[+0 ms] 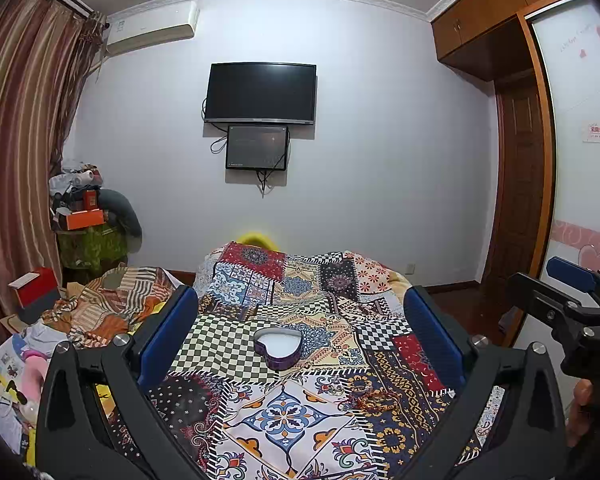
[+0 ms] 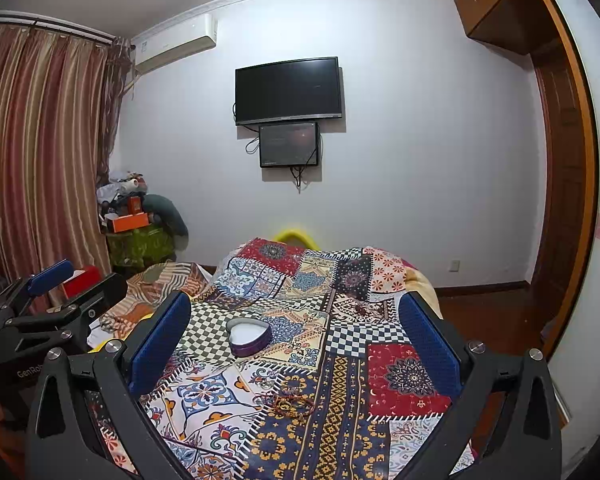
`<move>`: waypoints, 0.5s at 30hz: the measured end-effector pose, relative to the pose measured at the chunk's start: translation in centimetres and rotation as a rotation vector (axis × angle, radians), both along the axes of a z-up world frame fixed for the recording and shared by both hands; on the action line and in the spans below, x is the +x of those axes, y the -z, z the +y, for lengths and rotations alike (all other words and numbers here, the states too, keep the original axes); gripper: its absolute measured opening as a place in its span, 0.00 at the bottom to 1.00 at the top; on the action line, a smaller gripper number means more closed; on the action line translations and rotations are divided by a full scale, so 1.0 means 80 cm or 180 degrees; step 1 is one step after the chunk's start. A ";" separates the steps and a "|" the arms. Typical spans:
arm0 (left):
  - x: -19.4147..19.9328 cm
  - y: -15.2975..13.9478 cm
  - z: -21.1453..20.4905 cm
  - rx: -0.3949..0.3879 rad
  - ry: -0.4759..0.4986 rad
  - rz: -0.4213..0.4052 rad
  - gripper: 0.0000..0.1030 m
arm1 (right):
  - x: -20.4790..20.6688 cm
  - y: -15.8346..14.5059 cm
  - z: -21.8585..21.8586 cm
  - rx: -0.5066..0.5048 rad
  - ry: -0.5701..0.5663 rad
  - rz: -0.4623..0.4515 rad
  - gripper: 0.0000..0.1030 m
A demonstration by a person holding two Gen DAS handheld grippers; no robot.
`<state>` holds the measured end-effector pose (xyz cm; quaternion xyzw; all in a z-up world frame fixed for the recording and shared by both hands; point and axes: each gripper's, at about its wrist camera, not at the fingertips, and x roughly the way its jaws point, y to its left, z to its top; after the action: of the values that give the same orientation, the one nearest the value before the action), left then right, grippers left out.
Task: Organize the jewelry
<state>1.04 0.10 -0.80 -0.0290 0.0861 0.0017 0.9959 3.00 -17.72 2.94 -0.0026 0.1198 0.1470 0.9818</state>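
- Bedroom w/ a patchwork bedspread [image 1: 300, 412] as our work surface; TV [image 1: 260, 93] on the far wall.
- Heart-shaped box [image 1: 278, 348] sits lid-off mid-bed, prob. to take the jewelry.
- Bracelets [image 2: 288, 400], thin and tangled, lie nearer us, apart from the box.
- Left gripper [image 1: 300, 328] and right gripper [image 2: 296, 332] both spread wide, holding nothing, above the bed.
- Busy print hides the strands; nothing blocks the reach.

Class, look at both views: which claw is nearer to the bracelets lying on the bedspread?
Probably the right claw, though it is close. The bracelets lie almost centred between its fingers; from the left claw they lie off towards its right finger. Both claws are open and above the bedspread.
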 end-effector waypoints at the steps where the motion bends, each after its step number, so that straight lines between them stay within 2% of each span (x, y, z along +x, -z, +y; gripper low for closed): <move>1: 0.000 0.000 0.000 0.0002 -0.0001 0.0000 1.00 | 0.000 0.002 0.001 0.0002 -0.0003 0.0004 1.00; 15: 0.001 0.002 -0.001 0.0003 0.0001 0.0002 1.00 | -0.003 0.003 0.003 0.0002 0.0001 0.0010 1.00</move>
<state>1.11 0.05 -0.95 -0.0284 0.0864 0.0016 0.9959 2.80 -17.46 2.69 -0.0020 0.1214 0.1469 0.9817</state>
